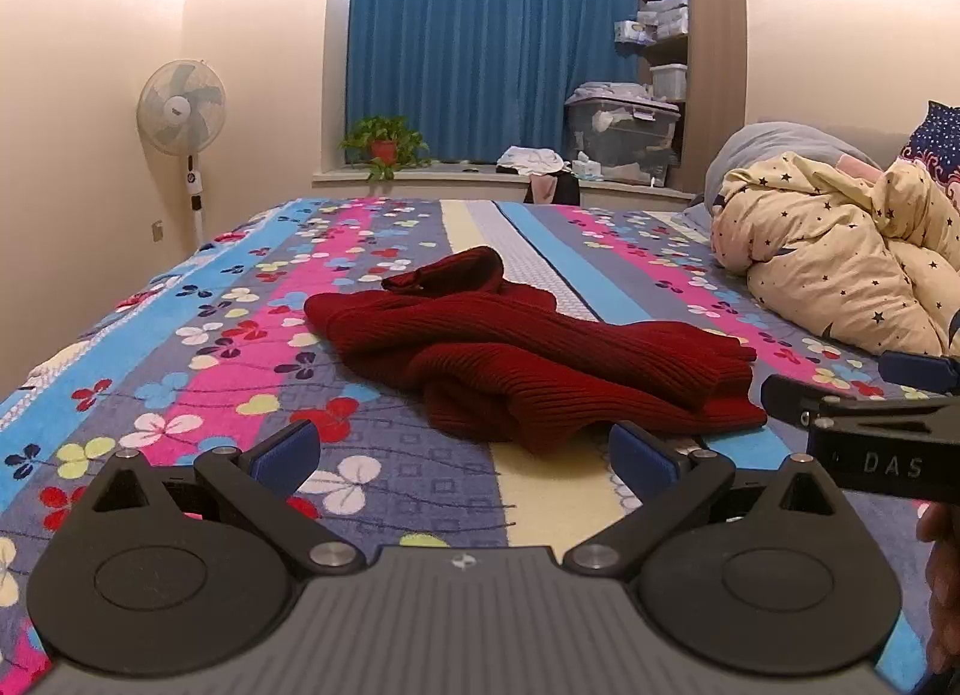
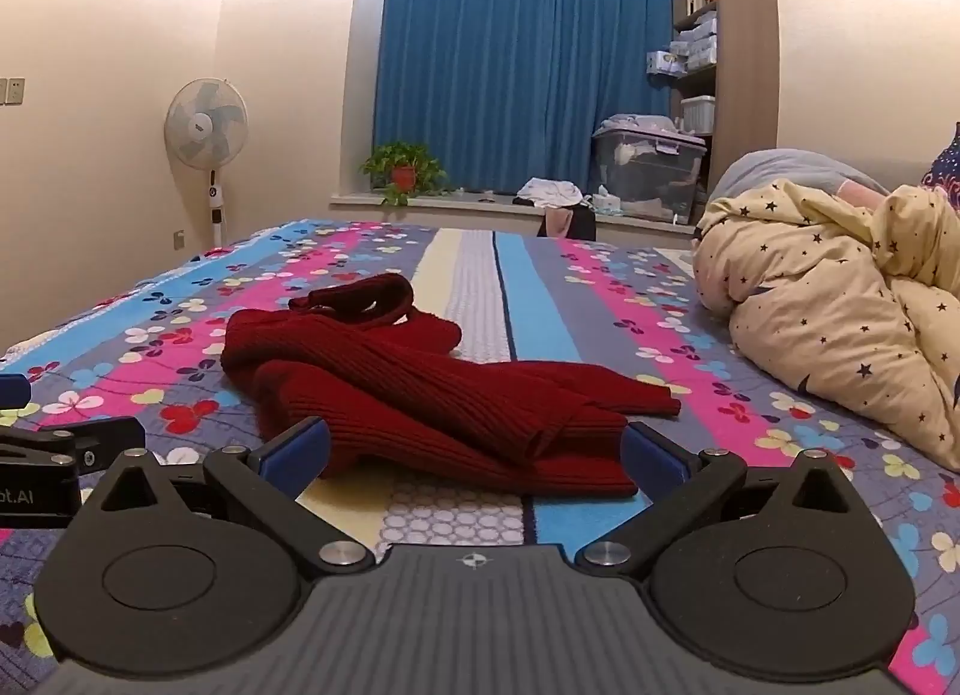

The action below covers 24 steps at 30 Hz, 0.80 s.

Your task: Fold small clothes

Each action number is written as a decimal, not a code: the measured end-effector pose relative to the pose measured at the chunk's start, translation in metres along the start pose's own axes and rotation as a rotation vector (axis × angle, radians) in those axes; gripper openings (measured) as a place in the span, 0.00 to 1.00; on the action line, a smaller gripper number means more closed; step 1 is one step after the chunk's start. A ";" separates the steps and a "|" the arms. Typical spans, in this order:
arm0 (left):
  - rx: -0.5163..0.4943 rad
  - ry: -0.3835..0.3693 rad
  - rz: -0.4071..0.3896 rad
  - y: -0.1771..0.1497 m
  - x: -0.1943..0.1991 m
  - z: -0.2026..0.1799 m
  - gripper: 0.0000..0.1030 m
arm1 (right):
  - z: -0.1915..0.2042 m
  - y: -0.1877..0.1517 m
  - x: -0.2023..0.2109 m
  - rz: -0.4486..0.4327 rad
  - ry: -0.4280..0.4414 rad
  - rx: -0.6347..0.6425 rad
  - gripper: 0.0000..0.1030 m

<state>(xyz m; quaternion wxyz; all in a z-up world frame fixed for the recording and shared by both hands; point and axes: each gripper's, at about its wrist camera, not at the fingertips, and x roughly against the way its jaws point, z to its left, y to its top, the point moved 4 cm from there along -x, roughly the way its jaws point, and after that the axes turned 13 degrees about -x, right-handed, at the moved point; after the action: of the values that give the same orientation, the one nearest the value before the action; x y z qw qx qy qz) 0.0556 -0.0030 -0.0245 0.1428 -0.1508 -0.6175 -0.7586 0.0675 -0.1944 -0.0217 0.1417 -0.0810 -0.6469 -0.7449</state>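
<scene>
Here, my left gripper [image 1: 462, 452] and my right gripper [image 2: 474, 455] hover low over the bed, both sets of jaws spread wide and released, grasping nothing. The dark red ribbed knit sweater [image 1: 528, 353] lies rumpled in the middle of the striped floral bedspread [image 1: 180, 347], its collar toward the far side and one sleeve folded across the body. In the right wrist view the sweater's near hem [image 2: 540, 473] sits between my right blue fingertips [image 2: 297, 452]; whether they touch the fabric I cannot tell. In the left wrist view the garment lies just beyond my left jaws, apart from them. A cream star-print duvet [image 1: 840, 251] is bunched to the right. Behind the bed hang blue curtains [image 1: 486, 41], with a white pedestal fan [image 1: 180, 110] on the left and a potted green plant [image 1: 384, 146] on the window ledge.
</scene>
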 end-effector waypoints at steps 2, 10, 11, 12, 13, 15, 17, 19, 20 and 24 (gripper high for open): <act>0.003 0.003 0.005 0.000 0.001 0.000 1.00 | 0.002 -0.002 0.001 -0.004 0.000 0.014 0.99; 0.002 0.015 0.014 -0.002 0.003 0.002 1.00 | 0.001 0.000 0.003 -0.005 0.014 0.002 0.99; 0.003 0.016 0.014 -0.002 0.003 0.003 1.00 | 0.002 -0.001 0.004 -0.003 0.015 0.002 0.99; 0.003 0.014 0.014 -0.002 0.003 0.003 1.00 | 0.002 -0.001 0.004 0.001 0.019 0.000 0.99; 0.003 0.013 0.014 -0.003 0.003 0.003 1.00 | 0.004 -0.001 0.004 0.008 0.025 0.000 0.99; 0.003 0.011 0.015 -0.002 0.003 0.003 1.00 | 0.005 -0.002 0.003 0.026 0.038 0.000 0.99; 0.000 0.009 0.014 -0.001 0.004 0.002 1.00 | 0.006 -0.003 0.002 0.045 0.055 0.003 0.99; 0.000 0.008 0.015 -0.001 0.004 0.001 1.00 | 0.009 -0.003 0.001 0.052 0.058 0.008 0.98; 0.001 0.007 0.015 -0.001 0.004 0.001 1.00 | 0.010 -0.004 0.001 0.056 0.060 0.008 0.98; 0.001 0.008 0.015 0.000 0.005 -0.001 1.00 | 0.012 -0.004 -0.001 0.077 0.076 -0.012 0.97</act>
<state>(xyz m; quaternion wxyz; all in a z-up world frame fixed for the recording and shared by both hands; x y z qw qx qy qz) 0.0512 -0.0039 -0.0225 0.1511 -0.1526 -0.6163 -0.7577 0.0662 -0.1821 -0.0244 0.1942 -0.0786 -0.6330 -0.7452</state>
